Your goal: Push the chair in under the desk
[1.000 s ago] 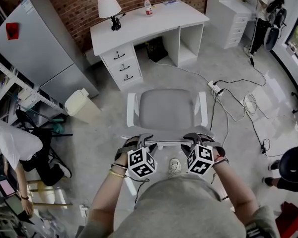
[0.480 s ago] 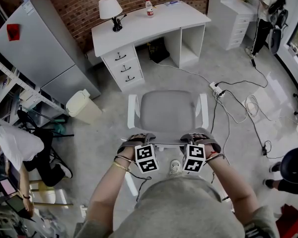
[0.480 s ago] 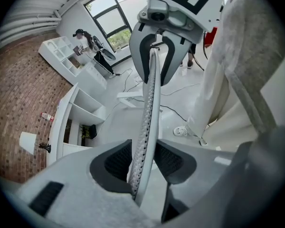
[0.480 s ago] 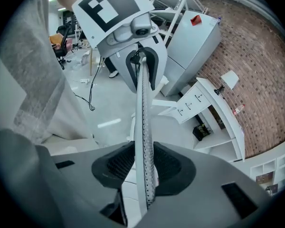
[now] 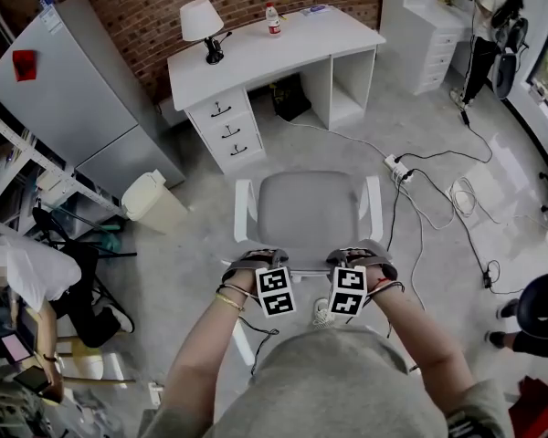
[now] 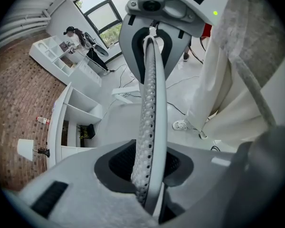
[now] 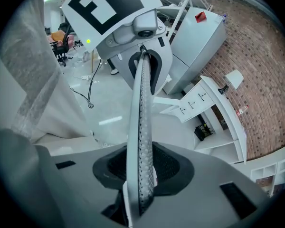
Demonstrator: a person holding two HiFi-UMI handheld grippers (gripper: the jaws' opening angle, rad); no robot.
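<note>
A chair with a grey seat and white armrests faces the white desk, well short of it. Its backrest top rim runs between my hands. My left gripper and right gripper point steeply down and straddle that rim. The perforated backrest stands edge-on between each pair of jaws, with dark gaps showing on both sides. Both pairs of jaws have just been closing, the left far more. Each gripper view shows the other gripper further along the rim.
A lamp and a bottle stand on the desk. A cream bin sits left of the chair, a grey cabinet behind it. Power strip and cables trail on the floor at right. People stand at the left and right edges.
Both hands have sunk onto the backrest's top rim and rolled, so the marker cubes now face up. The chair has not moved.
</note>
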